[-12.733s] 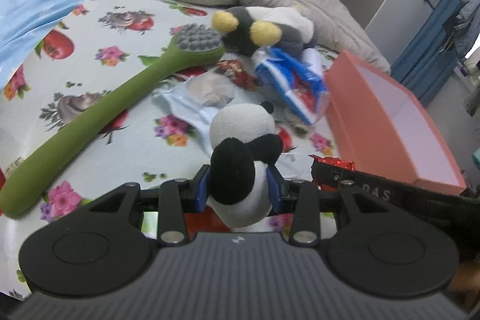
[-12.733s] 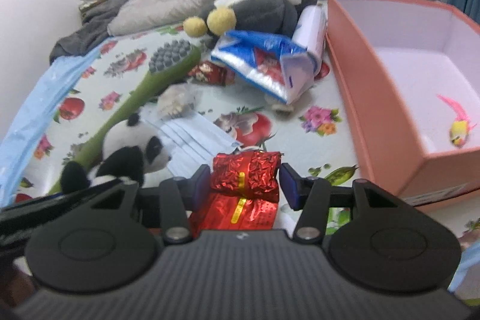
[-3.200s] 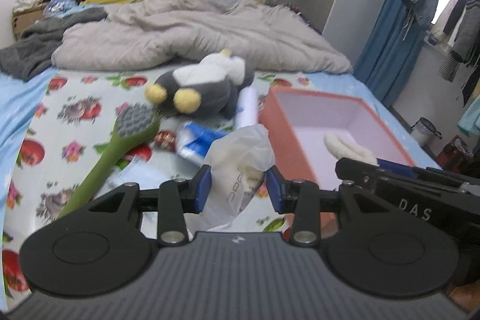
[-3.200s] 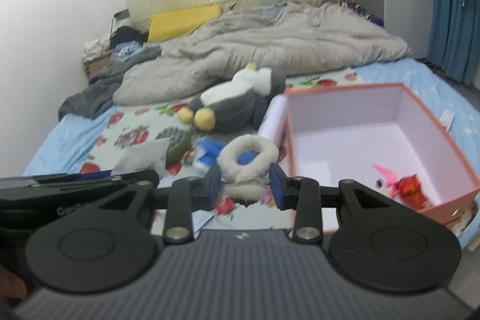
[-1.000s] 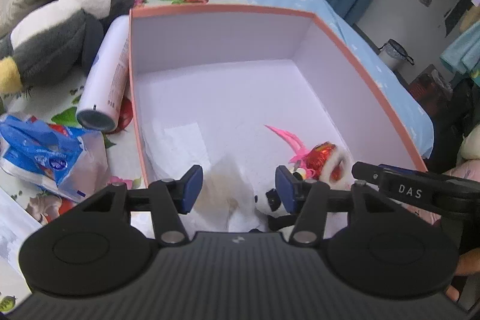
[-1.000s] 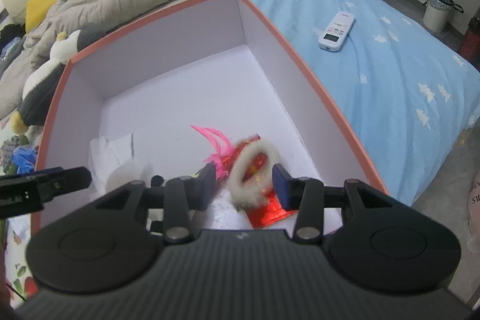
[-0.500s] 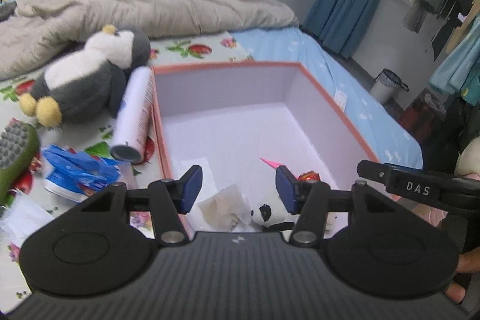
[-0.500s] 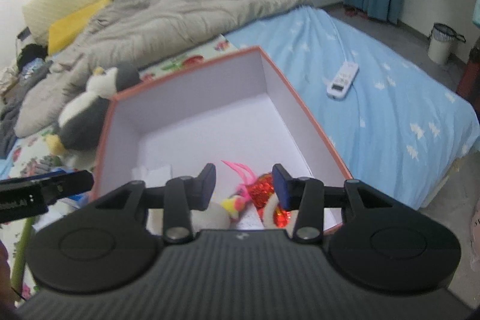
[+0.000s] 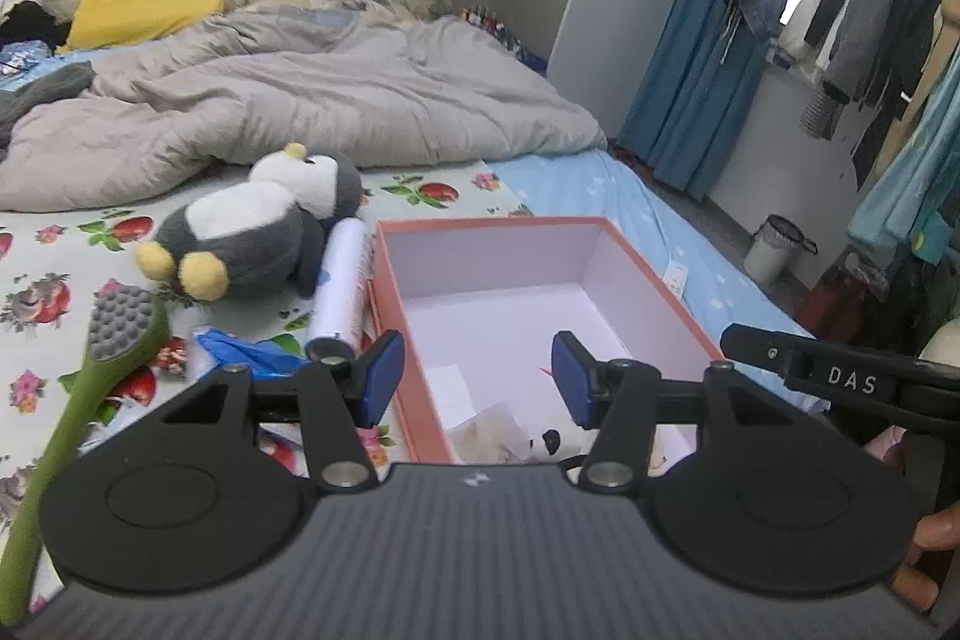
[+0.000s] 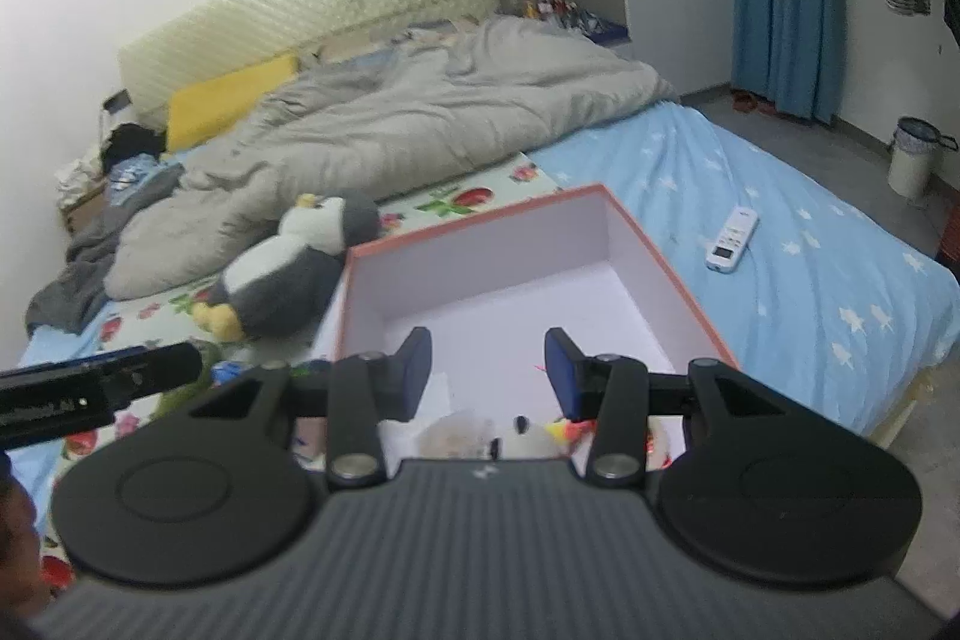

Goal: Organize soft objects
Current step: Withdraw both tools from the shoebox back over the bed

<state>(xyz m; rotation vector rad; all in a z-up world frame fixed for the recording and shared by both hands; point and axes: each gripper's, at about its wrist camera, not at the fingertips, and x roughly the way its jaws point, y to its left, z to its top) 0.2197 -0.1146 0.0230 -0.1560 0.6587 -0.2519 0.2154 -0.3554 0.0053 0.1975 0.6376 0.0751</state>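
An orange box [image 9: 390, 316] with a white inside stands on the bed; it also shows in the right wrist view [image 10: 666, 274]. In its near end lie a small panda plush [image 9: 549, 441], a clear plastic bag [image 9: 480, 430] and a pink-tailed toy, partly hidden by the grippers. The panda also shows in the right wrist view [image 10: 528, 439]. My left gripper [image 9: 477, 379] is open and empty above the box. My right gripper [image 10: 487, 373] is open and empty above the box too. A grey penguin plush [image 9: 252, 226] lies left of the box.
A white spray can [image 9: 342, 280] lies against the box's left wall. A green long-handled brush [image 9: 90, 388] and a blue packet [image 9: 240, 349] lie on the flowered sheet. A grey duvet [image 9: 300, 100] covers the back. A white remote [image 10: 732, 239] lies on the blue sheet at right.
Both grippers have drawn up and back from the box. The plastic bag and the white fluffy ring were let go inside it and both jaws stay open.
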